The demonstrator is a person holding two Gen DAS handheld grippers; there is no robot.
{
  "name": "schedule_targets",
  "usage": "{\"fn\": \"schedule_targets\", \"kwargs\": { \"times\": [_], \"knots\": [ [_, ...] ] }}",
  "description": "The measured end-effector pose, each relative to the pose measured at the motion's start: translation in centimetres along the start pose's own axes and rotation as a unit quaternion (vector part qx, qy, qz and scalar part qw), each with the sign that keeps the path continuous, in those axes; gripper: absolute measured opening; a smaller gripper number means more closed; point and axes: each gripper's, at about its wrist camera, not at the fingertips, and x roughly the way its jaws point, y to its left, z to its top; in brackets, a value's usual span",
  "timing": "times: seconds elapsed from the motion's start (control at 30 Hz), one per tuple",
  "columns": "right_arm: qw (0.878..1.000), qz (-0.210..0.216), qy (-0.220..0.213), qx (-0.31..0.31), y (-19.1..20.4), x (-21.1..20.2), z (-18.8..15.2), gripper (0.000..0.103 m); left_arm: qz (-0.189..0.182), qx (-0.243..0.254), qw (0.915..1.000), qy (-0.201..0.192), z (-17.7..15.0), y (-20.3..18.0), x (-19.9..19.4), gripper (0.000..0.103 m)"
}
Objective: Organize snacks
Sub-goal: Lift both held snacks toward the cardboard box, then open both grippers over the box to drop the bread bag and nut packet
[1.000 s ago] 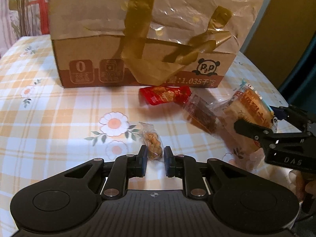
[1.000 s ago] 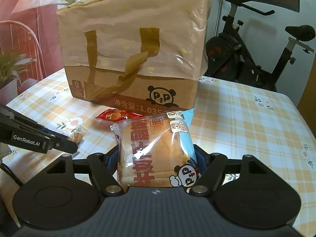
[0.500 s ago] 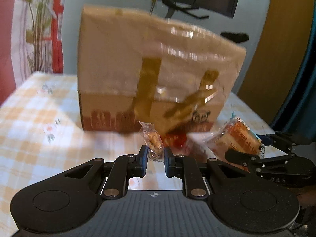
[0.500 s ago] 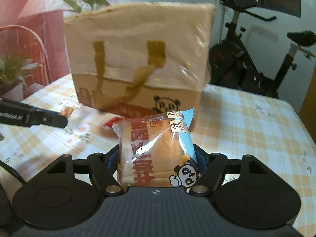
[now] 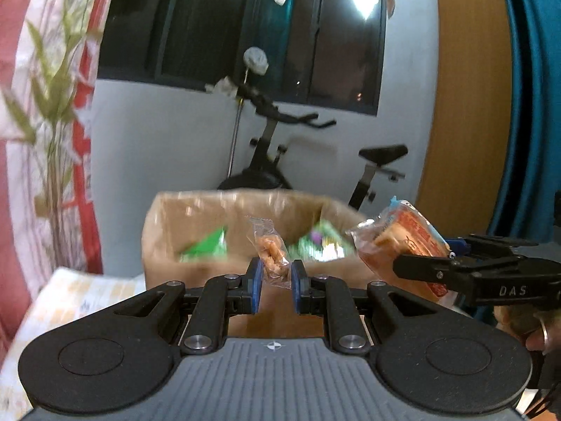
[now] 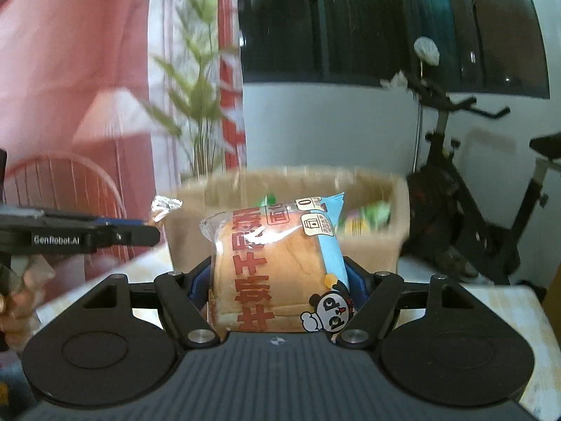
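My left gripper is shut on a small clear packet of fried twists and holds it up in front of the open cardboard box. My right gripper is shut on a wrapped bread loaf with red print and a panda; the loaf also shows at the right of the left wrist view. The box is open at the top, with green snack packets inside. Both grippers are raised to about the box rim. The left gripper shows at the left of the right wrist view.
A checked tablecloth table carries the box. An exercise bike stands behind at the right. A plant and red curtain are at the left. A wooden door is at the far right.
Both grippers rose from table level to box rim height with their snacks. The view now looks over the box top into its inside. The table's other snacks have dropped out of sight.
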Motion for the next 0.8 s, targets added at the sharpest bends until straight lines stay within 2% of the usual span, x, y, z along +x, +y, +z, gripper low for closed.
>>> {"fn": "schedule_targets", "kwargs": {
  "times": [0.13, 0.2, 0.3, 0.37, 0.5, 0.6, 0.8],
  "knots": [
    [1.000, -0.003, -0.025, -0.005, -0.5, 2.1, 3.4, 0.075, -0.007, -0.018, 0.9998, 0.008, 2.7, 1.0, 2.7, 0.018],
    [1.000, -0.014, -0.020, -0.010, -0.7, 3.9, 5.0, 0.075, -0.012, -0.043, 0.9989, 0.015, 3.6, 2.1, 4.2, 0.018],
    [0.999, -0.021, -0.017, -0.022, -0.8, 6.7, 6.6, 0.075, 0.008, -0.047, 0.9987, 0.017, 4.4, 3.0, 6.2, 0.018],
    [0.999, -0.030, 0.001, -0.038, -1.0, 8.7, 7.1, 0.075, 0.016, -0.052, 0.9981, 0.027, 4.6, 3.4, 7.5, 0.018],
    [0.997, -0.054, 0.029, -0.051, -1.0, 12.4, 6.5, 0.075, 0.026, -0.050, 0.9972, 0.049, 4.6, 4.3, 9.6, 0.018],
    [0.996, -0.064, 0.044, -0.035, -1.2, 14.0, 5.4, 0.075, 0.031, -0.049, 0.9966, 0.059, 4.4, 5.0, 9.7, 0.018],
    [0.995, -0.073, 0.061, 0.012, -2.1, 14.7, 4.1, 0.075, 0.033, -0.055, 0.9953, 0.072, 3.9, 5.3, 9.9, 0.019]
  ]
}}
